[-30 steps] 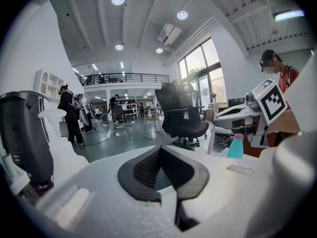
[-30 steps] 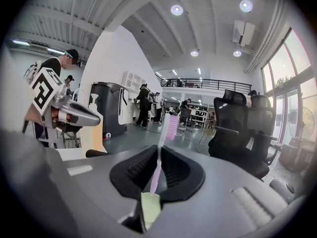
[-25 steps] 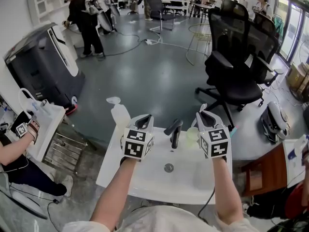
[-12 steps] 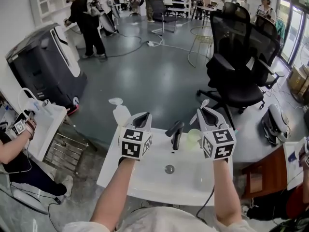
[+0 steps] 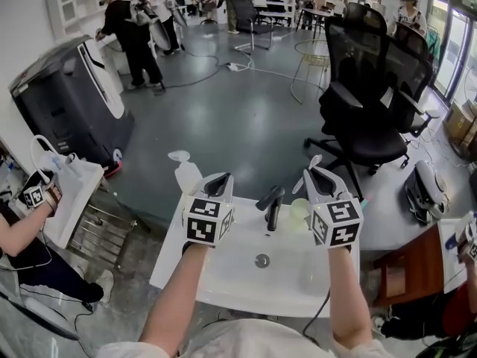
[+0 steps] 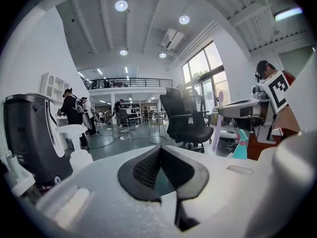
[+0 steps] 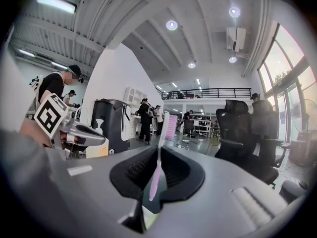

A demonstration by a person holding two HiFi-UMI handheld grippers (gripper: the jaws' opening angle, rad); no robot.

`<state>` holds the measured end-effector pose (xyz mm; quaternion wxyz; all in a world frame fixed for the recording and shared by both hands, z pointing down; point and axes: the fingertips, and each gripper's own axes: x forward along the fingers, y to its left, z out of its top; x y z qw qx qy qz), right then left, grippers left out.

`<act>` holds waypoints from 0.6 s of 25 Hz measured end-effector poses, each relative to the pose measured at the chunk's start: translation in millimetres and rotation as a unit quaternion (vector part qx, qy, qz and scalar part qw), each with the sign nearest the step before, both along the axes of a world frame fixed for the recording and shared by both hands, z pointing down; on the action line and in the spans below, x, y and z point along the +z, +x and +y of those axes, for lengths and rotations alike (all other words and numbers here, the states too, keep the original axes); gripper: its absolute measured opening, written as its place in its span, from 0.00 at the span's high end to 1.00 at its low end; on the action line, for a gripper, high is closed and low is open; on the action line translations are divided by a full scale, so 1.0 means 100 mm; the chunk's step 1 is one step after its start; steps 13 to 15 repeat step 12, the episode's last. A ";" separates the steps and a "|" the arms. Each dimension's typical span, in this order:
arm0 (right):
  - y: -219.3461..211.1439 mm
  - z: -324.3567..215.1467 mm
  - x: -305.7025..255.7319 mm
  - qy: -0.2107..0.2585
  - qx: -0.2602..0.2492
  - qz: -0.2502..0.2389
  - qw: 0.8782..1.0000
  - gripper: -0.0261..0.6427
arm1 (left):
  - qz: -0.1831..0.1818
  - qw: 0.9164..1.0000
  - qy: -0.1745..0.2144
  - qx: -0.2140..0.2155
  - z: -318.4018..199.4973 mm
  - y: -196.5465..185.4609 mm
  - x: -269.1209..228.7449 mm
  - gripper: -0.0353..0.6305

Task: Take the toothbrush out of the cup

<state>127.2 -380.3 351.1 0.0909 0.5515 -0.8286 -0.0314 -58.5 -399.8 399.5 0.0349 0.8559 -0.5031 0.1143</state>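
Observation:
My right gripper is shut on a pink toothbrush, which stands nearly upright between its pads with the bristle head on top. In the head view the toothbrush pokes up and to the left of the jaws, above a pale green cup on the sink's back rim. Its lower end is hidden behind the gripper. My left gripper hovers left of the black faucet, shut with nothing in it. From the left gripper view, the toothbrush and right gripper show at the right.
A white sink with a drain lies below both grippers. A white soap dispenser stands at its back left corner. Behind it are grey floor and a black office chair. People stand far back, and a person's hand is at the left.
My right gripper has risen slightly with the toothbrush held in it. The left gripper has stayed in place.

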 end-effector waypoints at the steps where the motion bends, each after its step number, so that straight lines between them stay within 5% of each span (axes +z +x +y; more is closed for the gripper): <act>1: 0.00 0.00 0.00 0.000 0.000 0.000 1.000 0.92 | 0.000 1.000 0.000 0.000 0.00 0.00 0.00 0.95; 15: -0.03 -0.01 -0.01 0.000 -0.001 0.007 1.000 0.92 | -0.001 1.000 0.000 0.001 -0.02 -0.02 0.00 0.95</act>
